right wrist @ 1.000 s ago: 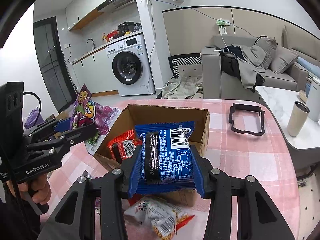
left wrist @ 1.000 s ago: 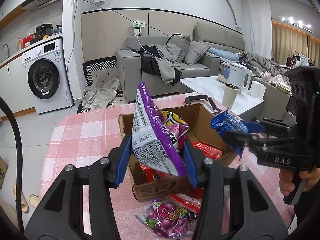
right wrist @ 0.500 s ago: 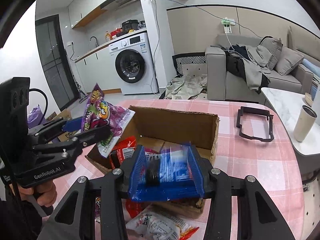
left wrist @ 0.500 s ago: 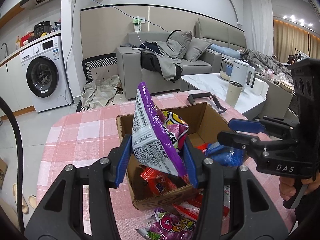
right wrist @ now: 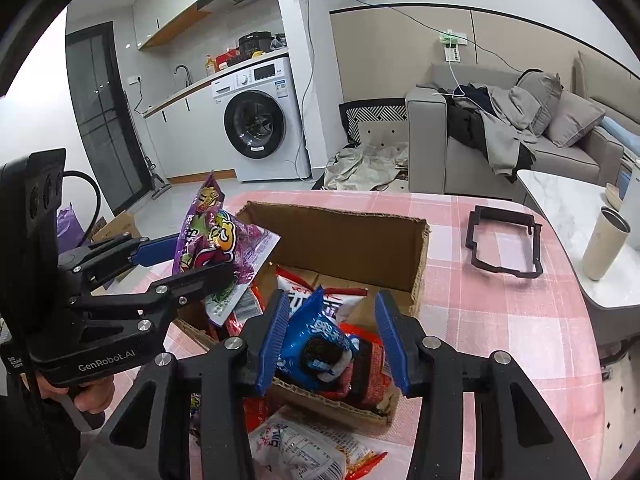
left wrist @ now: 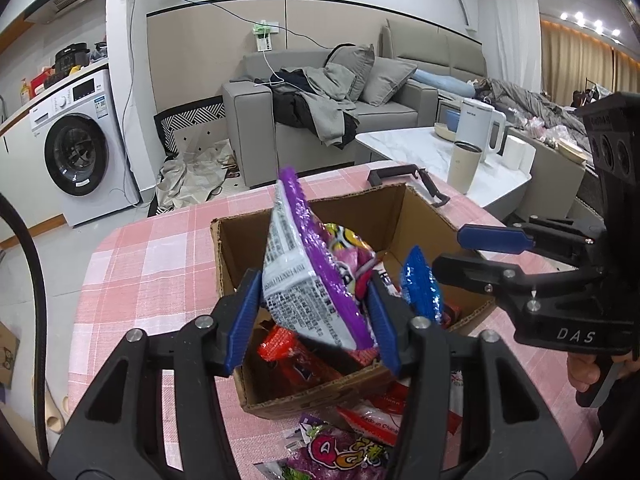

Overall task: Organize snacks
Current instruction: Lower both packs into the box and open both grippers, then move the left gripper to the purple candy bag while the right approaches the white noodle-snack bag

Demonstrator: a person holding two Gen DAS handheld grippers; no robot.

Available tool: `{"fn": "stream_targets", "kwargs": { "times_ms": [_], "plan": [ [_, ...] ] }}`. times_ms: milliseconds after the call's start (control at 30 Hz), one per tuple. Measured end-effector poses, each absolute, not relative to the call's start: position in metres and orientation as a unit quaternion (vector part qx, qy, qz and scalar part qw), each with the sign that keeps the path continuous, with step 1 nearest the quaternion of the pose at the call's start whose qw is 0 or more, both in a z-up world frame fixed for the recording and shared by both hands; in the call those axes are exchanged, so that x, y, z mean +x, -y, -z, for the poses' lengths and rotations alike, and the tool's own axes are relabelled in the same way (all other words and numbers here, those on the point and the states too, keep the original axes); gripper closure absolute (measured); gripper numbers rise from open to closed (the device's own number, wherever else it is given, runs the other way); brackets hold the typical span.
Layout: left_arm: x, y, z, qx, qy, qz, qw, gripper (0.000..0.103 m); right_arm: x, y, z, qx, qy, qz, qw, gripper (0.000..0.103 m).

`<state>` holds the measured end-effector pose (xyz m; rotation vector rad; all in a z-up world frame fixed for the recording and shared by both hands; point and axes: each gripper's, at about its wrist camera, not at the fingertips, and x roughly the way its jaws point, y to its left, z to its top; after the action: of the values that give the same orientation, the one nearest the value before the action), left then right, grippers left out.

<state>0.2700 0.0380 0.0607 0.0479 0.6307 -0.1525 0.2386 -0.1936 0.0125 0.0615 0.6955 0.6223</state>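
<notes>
A purple snack bag (left wrist: 316, 280) stands tilted above the open cardboard box (left wrist: 304, 216), its white printed back showing. A blue cookie packet (right wrist: 316, 340) leans inside the box on red packets (right wrist: 368, 356). More snacks lie on the pink checked cloth in front, a white bag (right wrist: 300, 452) among them.

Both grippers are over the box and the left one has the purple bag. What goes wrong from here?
Left gripper jaws are opening with the purple bag tilted over a side wall of the cardboard box; it may tip outside. Right gripper sits close by, so the fingers could clash.
</notes>
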Motion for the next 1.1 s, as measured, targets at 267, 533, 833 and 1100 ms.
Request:
{"fn": "stream_targets", "kwargs": {
  "times_ms": [267,533,833,1100],
  "plan": [
    [0.25,-0.046,-0.063,0.008,-0.305,0.061,0.95,0.006,0.228,0.207,-0.007,0.03,-0.335,-0.291,0.896,0.025],
    [0.215,-0.062,-0.064,-0.006,-0.297,0.042,0.954,0.001,0.211,0.226,-0.003,0.052,-0.337,-0.281,0.897,0.001],
    [0.161,-0.074,-0.057,-0.019,-0.293,0.019,0.956,0.001,0.187,0.241,0.008,0.074,-0.352,-0.28,0.89,0.0],
    [0.13,-0.079,-0.031,-0.03,-0.311,0.013,0.95,0.001,0.176,0.243,0.021,0.079,-0.368,-0.286,0.881,0.0]
  ]
}}
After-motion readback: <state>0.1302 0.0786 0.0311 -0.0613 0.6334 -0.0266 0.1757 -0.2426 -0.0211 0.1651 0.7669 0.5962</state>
